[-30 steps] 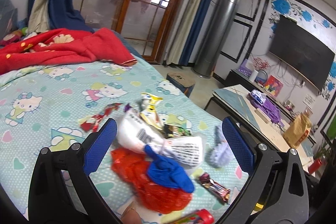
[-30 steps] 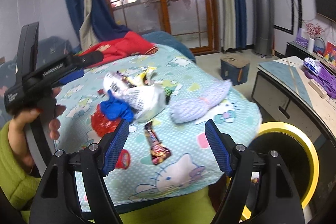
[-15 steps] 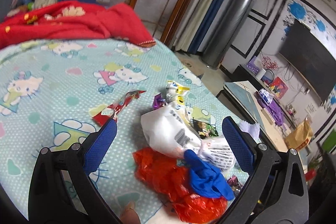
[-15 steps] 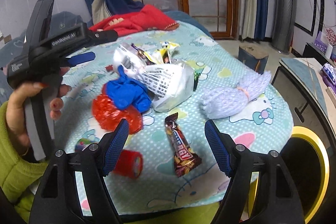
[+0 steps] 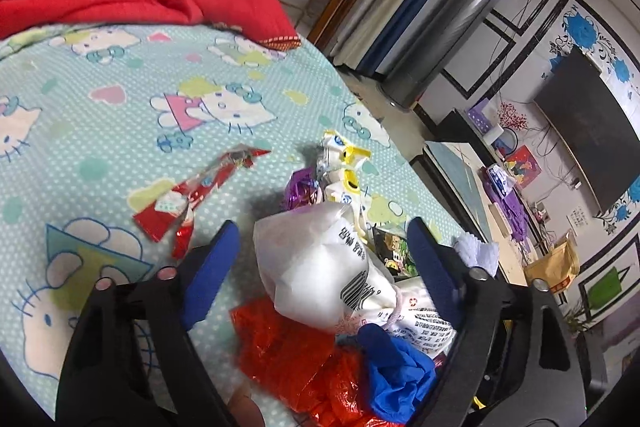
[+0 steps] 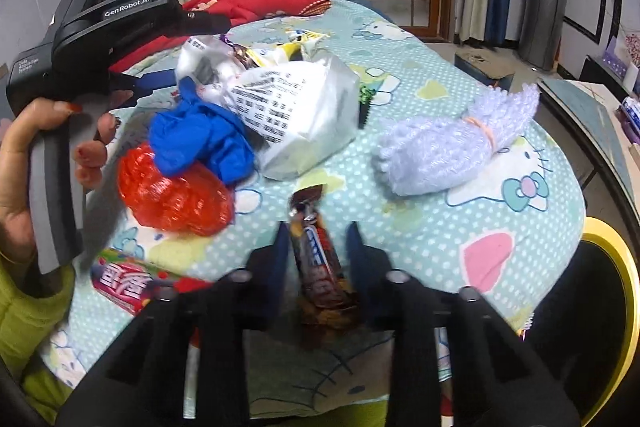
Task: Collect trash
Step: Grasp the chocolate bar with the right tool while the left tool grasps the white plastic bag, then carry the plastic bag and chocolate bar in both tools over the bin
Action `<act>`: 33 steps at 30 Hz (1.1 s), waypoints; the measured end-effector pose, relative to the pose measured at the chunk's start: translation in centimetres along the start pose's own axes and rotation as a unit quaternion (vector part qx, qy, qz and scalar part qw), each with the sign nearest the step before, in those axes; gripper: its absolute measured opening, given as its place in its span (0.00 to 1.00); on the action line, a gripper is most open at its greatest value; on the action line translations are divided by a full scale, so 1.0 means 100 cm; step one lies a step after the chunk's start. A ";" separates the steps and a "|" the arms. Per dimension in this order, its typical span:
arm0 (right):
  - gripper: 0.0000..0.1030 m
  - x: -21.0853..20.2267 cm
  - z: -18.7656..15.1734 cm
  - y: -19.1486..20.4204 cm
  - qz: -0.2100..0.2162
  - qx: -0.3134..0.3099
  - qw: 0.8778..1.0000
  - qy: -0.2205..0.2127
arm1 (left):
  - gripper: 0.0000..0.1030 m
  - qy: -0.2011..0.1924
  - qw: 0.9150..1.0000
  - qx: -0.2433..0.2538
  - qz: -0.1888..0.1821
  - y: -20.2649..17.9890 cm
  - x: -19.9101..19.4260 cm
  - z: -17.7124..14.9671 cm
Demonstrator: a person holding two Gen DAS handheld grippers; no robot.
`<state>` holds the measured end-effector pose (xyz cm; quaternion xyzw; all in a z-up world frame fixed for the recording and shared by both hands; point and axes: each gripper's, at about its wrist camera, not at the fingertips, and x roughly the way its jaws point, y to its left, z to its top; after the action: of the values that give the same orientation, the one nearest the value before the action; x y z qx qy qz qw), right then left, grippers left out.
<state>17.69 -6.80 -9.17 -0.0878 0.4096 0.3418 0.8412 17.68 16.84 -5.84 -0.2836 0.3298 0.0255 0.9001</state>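
Bedsheet (image 6: 440, 211) carries the trash pile. White plastic bag (image 5: 320, 267), biggest item, sits between the left gripper (image 5: 320, 247) jaws: soft, light, crinkly, slippery, so pinch a bunched fold near the tied neck. Jaws have just been closing but stand apart, not yet pressing. Right gripper (image 6: 316, 239) jaws have just closed in from wide; they flank the candy bar (image 6: 316, 259), thin and stiff, contact unclear through blur.

Our left claw (image 5: 320, 251) is black with blue pads and silver screws; its housing reads "GenRobot.AI" in white. We wear a lime-green sleeve (image 6: 16, 311) and red nail polish.
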 end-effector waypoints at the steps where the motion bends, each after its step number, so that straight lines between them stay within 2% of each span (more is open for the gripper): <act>1: 0.19 0.000 -0.001 -0.001 0.002 0.005 1.000 -0.001 | 0.68 0.002 1.000 -0.001 -0.001 0.001 0.001 -0.001; 3: 0.18 -0.002 -0.003 -0.003 0.003 0.010 1.000 -0.004 | 0.57 0.007 1.000 -0.001 -0.003 0.001 0.002 -0.003; 4: 0.18 -0.002 -0.003 -0.002 0.001 0.009 1.000 -0.005 | 0.55 0.007 1.000 -0.001 -0.001 0.001 0.002 -0.004; 5: 0.18 -0.003 -0.004 -0.002 0.000 0.007 1.000 -0.005 | 0.47 0.005 1.000 -0.001 0.000 0.002 0.001 -0.005; 6: 0.18 -0.005 -0.005 -0.001 -0.002 0.006 1.000 -0.006 | 0.43 0.004 1.000 -0.001 -0.001 0.002 0.000 -0.006; 8: 0.18 -0.006 -0.006 -0.001 -0.002 0.007 1.000 -0.006 | 0.38 0.002 1.000 0.001 -0.003 0.002 -0.003 -0.007; 9: 0.18 -0.006 -0.006 -0.001 -0.002 0.007 1.000 -0.006 | 0.33 -0.003 1.000 0.004 -0.005 0.002 -0.006 -0.008; 12: 0.18 -0.007 -0.007 0.000 -0.006 0.006 1.000 -0.007 | 0.28 -0.027 0.999 0.012 -0.013 -0.001 -0.018 -0.009; 18: 0.16 -0.006 -0.006 0.002 -0.012 0.003 1.000 -0.011 | 0.26 -0.067 0.997 0.011 -0.031 -0.007 -0.040 -0.005; 27: 0.14 -0.025 -0.002 0.006 0.003 0.008 0.999 -0.040 | 0.25 -0.149 0.988 0.033 -0.005 -0.009 -0.092 0.005; 33: 0.14 -0.048 0.007 0.011 0.013 0.006 0.998 -0.067 | 0.25 -0.170 0.984 0.048 -0.004 -0.017 -0.112 0.007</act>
<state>15.37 -8.05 -5.00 -0.0538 0.3552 0.3552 0.8630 9.69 17.39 2.27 -0.2333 0.1721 0.0538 0.9555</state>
